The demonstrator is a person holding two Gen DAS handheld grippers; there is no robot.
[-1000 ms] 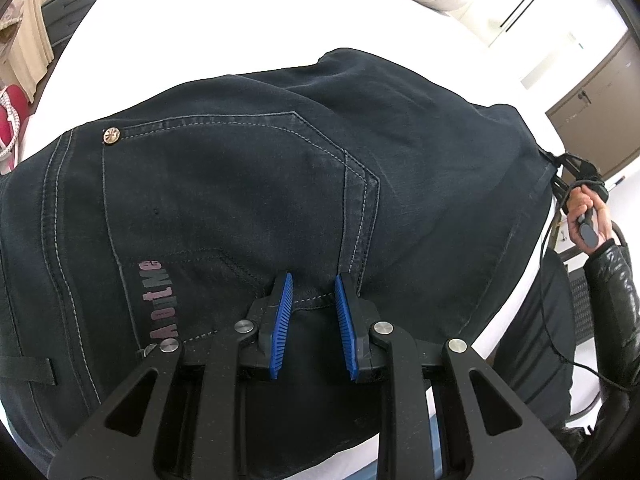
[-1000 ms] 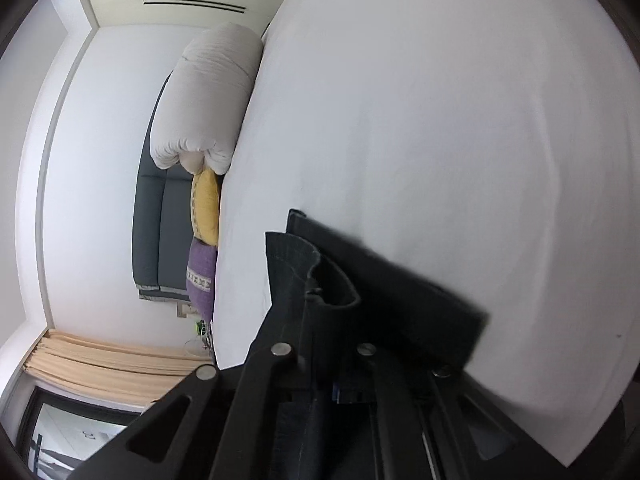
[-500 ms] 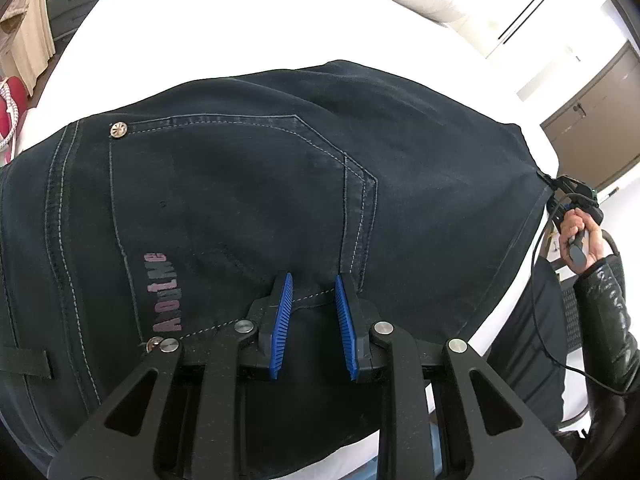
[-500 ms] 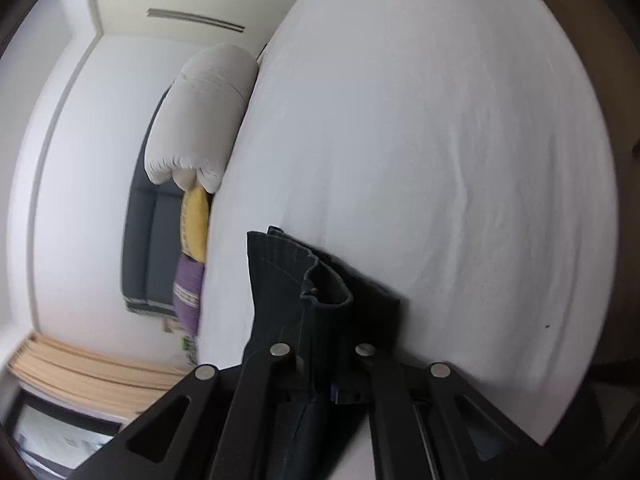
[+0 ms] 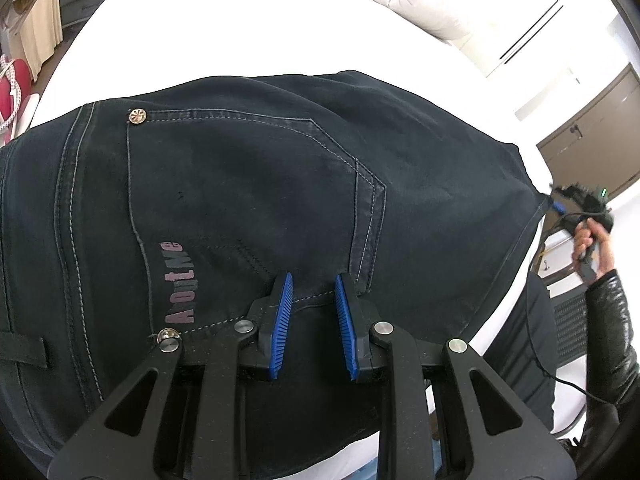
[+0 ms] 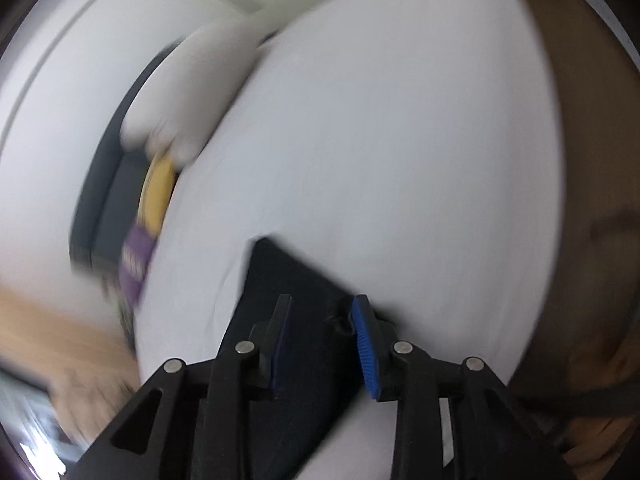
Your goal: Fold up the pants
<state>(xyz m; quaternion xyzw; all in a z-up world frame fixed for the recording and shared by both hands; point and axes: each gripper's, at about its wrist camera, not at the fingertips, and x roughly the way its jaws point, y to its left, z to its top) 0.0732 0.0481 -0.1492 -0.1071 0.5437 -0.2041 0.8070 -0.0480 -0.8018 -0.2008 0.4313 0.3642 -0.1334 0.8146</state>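
Only the left wrist view shows the dark jeans point(image 5: 248, 200) spread on the white bed point(image 5: 224, 36), back pocket up. The left gripper point(image 5: 314, 312) hovers over them, jaws slightly apart, gripping nothing. The blurred right view shows the right gripper point(image 6: 322, 338), jaws just opened, denim between them unclamped.

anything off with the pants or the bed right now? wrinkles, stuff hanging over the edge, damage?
Nothing damaged. The dark pants lie mostly flat on the white bed, back pocket up. One oddity: their near part hangs over the bed edge under the left gripper. The right gripper has just been opening over the hem end; that view is motion-blurred, so small creases cannot be judged.
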